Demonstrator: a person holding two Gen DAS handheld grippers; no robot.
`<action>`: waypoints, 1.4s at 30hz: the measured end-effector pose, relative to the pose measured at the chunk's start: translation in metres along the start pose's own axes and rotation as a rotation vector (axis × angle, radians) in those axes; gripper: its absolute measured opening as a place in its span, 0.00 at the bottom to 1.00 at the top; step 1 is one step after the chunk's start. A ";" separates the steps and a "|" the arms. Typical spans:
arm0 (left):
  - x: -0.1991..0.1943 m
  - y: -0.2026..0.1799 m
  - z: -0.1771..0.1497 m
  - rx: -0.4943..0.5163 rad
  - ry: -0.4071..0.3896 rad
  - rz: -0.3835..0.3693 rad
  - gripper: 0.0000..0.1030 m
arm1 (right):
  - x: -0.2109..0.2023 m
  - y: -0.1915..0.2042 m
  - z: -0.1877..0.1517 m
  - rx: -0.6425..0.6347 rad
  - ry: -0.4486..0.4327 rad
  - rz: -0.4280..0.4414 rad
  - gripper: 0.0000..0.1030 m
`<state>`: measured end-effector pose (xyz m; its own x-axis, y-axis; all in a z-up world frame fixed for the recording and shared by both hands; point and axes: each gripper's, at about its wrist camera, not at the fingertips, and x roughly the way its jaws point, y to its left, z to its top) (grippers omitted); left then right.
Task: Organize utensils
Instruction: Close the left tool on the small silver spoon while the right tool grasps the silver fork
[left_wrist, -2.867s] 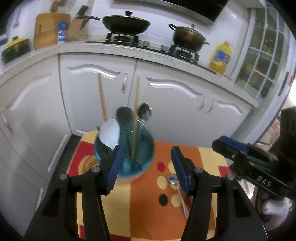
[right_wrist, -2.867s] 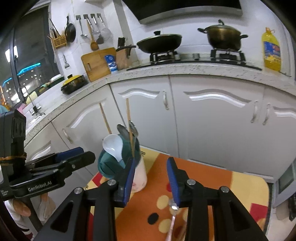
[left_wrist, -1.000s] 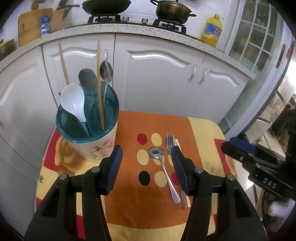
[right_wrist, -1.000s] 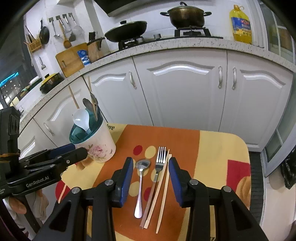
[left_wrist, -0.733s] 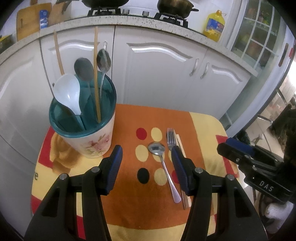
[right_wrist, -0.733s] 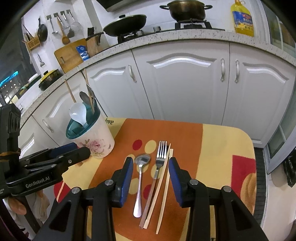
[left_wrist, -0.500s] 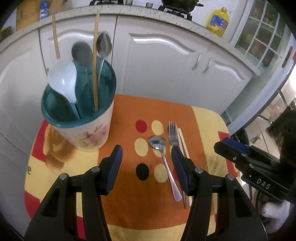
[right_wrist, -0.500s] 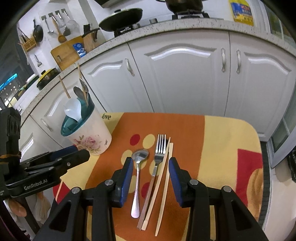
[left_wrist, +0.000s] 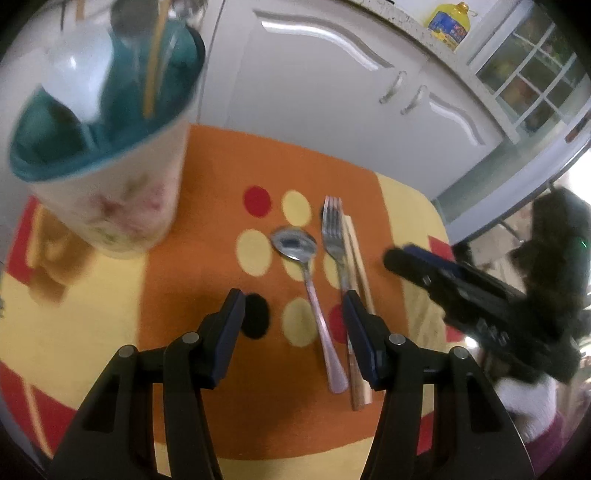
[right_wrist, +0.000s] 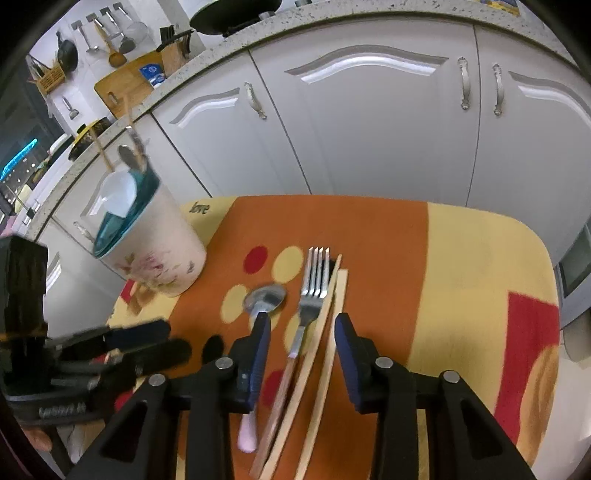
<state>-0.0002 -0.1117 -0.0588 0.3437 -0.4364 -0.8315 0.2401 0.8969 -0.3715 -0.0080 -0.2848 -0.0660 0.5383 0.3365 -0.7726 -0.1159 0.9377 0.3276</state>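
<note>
We note a spoon (right_wrist: 263, 300), a fork (right_wrist: 312, 295) and two pale wooden chopsticks (right_wrist: 332, 314) lying side by side on an orange-and-yellow spotted cloth (right_wrist: 461, 266); "love" is printed near its far edge. Far left stands a floral ceramic holder (right_wrist: 162, 258) with a teal rim, already holding a white ladle and other utensils. The right gripper (right_wrist: 301, 332) has just narrowed, jaws parted above fork and chopsticks, gripping nothing. The left gripper (left_wrist: 293, 314) hangs parted over the spoon handle, empty. White cabinet doors (right_wrist: 369, 122) stand behind.
</note>
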 end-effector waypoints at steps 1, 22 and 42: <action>0.002 0.000 0.000 -0.006 0.004 -0.004 0.53 | 0.004 -0.004 0.004 0.000 0.002 0.006 0.32; 0.069 -0.007 0.027 -0.012 0.054 -0.038 0.20 | 0.046 -0.027 0.044 -0.070 0.022 0.107 0.30; 0.037 0.003 0.014 0.044 0.035 -0.069 0.01 | 0.043 -0.011 0.046 -0.167 -0.012 0.120 0.02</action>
<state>0.0261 -0.1260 -0.0855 0.2935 -0.4936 -0.8187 0.3021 0.8604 -0.4104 0.0546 -0.2849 -0.0776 0.5217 0.4465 -0.7269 -0.3158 0.8926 0.3217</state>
